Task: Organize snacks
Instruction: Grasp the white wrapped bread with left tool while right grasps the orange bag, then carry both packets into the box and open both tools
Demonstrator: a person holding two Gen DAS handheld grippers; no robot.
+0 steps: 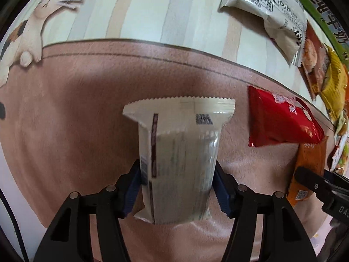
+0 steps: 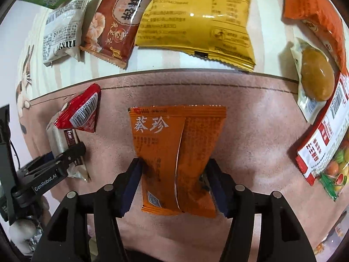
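While my left gripper (image 1: 177,187) pinches the pale crinkly plastic snack packet (image 1: 177,159) between its blue fingers (image 1: 133,192), my right gripper (image 2: 174,185) squeezes the orange foil snack packet (image 2: 176,159); both hang over the pink fuzzy cloth (image 1: 76,109). The packets are slippery and held low down; they could slide out or flop; the two grippers are close and might bump. Only the right view shows the big yellow bag (image 2: 196,21) and the round brown cake (image 2: 316,78); only the left shows the cat picture (image 1: 32,32).
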